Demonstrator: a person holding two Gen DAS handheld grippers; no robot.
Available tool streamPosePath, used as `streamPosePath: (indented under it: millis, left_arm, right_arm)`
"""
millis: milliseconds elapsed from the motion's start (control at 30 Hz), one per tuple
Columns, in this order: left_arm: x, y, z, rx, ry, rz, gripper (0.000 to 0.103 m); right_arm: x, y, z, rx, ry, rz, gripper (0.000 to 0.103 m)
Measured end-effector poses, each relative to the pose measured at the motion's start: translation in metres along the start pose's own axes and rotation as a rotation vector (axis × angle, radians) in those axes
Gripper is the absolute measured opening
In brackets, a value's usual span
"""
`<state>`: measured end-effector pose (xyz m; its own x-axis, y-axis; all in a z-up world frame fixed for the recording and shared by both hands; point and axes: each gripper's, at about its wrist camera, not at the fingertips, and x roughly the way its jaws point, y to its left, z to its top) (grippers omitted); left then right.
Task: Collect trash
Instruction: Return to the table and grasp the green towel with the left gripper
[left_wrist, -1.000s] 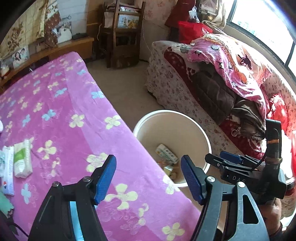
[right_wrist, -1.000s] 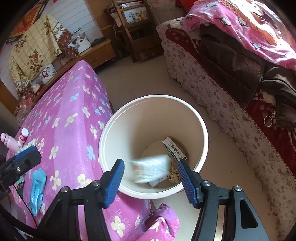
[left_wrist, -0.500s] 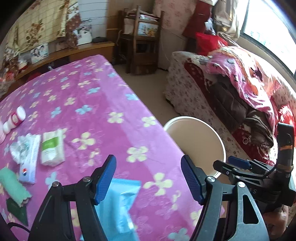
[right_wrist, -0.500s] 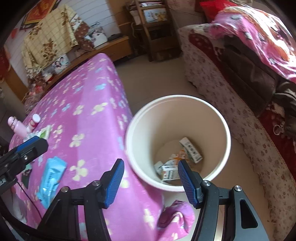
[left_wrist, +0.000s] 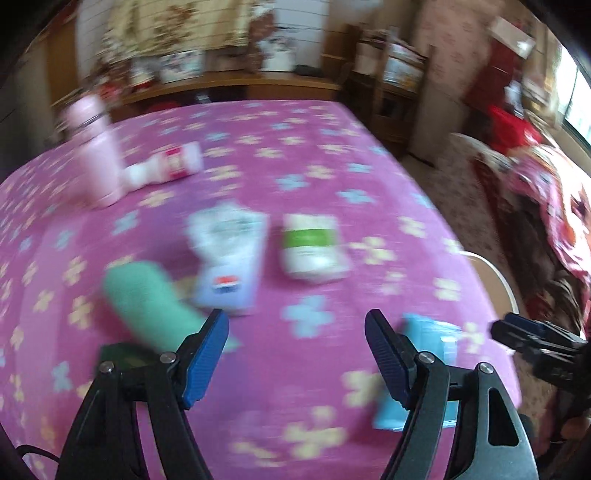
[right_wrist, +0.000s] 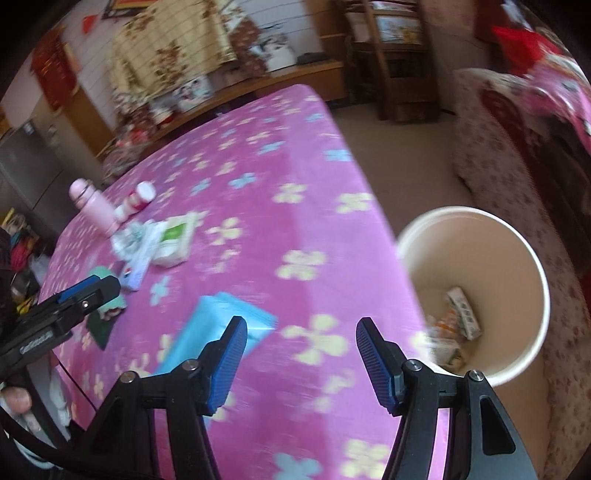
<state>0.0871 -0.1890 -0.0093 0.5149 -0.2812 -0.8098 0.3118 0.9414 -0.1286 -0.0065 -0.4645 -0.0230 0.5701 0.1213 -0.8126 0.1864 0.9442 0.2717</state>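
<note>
Blue-padded left claw (left_wrist: 297, 347) opening, empty, above pink cloth (left_wrist: 295, 155); right claw (right_wrist: 301, 354) apart, empty, beside bin (right_wrist: 532, 258).

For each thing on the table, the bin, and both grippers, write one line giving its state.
Left gripper: jaws opening, nothing between them.
Right gripper: open, empty.
Bin: upright on floor, some trash inside.
Blue packet: flat on table.
Pink bottle: upright.
White bottle: on its side.
Green-label pack: flat.
Green cloth: lying rolled.
</note>
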Motion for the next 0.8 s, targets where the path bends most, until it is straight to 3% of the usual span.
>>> streamPosePath:
  millis: [133,233,433,567,667,800]
  left_arm:
    - [0.007,0.057,-0.003,-0.119,0.005,0.071,0.078]
    - [0.014,0.086,-0.002,-0.206,0.001,0.073,0.079]
    - [0.036,0.109,0.002,-0.309,-0.003,0.086,0.082]
    - [0.056,0.117,0.005,-0.331,0.037,0.045,0.082]
    - [0.058,0.12,0.007,-0.302,0.047,0.05,0.052]
    - [0.045,0.131,0.01,-0.271,0.042,0.021,0.05]
  right_arm:
    - [0.016,0.039,0.011,-0.064,0.019,0.051,0.065]
    - [0.029,0.064,0.019,-0.101,0.031,0.071,0.065]
    - [0.051,0.102,0.031,-0.148,0.046,0.106,0.065]
    - [0.063,0.124,0.039,-0.187,0.042,0.123,0.065]
    - [0.076,0.14,0.049,-0.207,0.049,0.138,0.065]
    - [0.096,0.167,0.066,-0.222,0.04,0.175,0.065]
